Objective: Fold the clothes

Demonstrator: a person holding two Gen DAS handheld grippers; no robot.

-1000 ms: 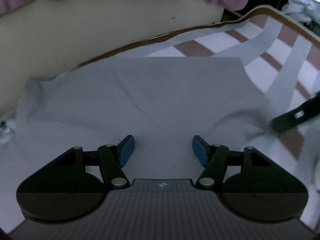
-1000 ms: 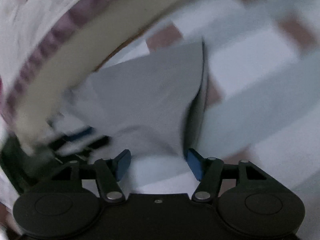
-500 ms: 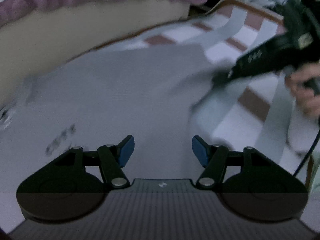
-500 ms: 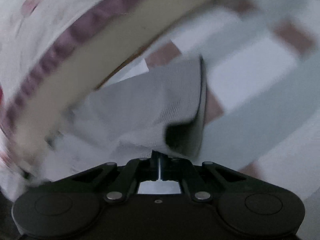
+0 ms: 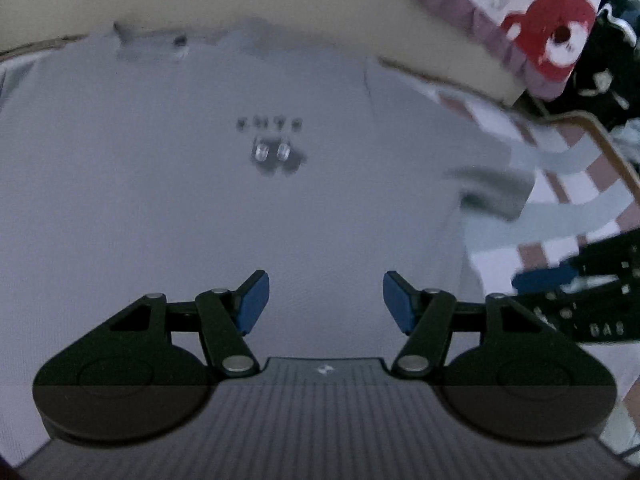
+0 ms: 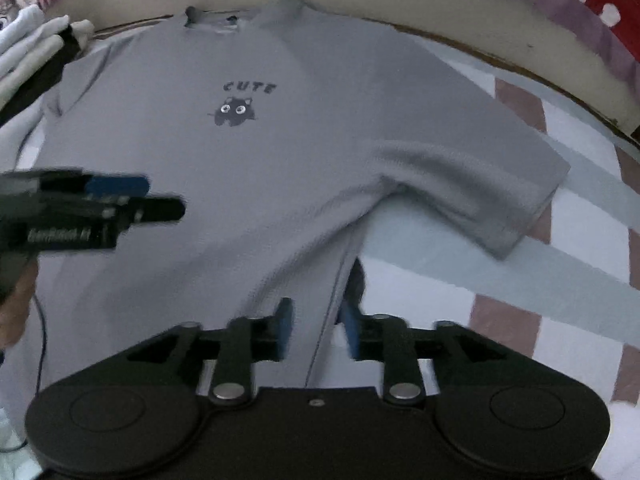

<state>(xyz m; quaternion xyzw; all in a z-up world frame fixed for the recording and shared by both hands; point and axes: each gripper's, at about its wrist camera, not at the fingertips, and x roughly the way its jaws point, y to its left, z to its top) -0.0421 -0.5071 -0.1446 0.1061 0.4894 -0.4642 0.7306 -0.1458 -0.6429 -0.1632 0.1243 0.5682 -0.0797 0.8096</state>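
Note:
A grey T-shirt (image 6: pixel 280 160) with a "CUTE" cat print (image 6: pixel 240 110) lies spread front-up on the bed, its collar (image 6: pixel 224 20) at the far edge. Its right sleeve (image 6: pixel 500 200) lies out over the checked sheet. My right gripper (image 6: pixel 316 320) points steeply down at the shirt's side edge. Its jaws are opening, the side seam runs between the blue pads, and they do not press on it. My left gripper (image 5: pixel 324 292) hovers open over the shirt's (image 5: pixel 200 200) body below the print, with nothing between its fingers. It shows blurred at the left of the right wrist view (image 6: pixel 120 196).
A checked white, grey and brown sheet (image 6: pixel 520 280) covers the bed. A beige padded edge (image 6: pixel 480 28) and frilled bedding with a red bear (image 5: pixel 552 40) run along the far side. Folded clothes (image 6: pixel 36 52) are stacked at the far left. A person's hand (image 6: pixel 16 308) holds the left gripper.
The right gripper shut on the shirt's edge, carried it over, and its jaws have now parted. The shirt now lies spread with the print showing. The left gripper moved across the shirt, still open.

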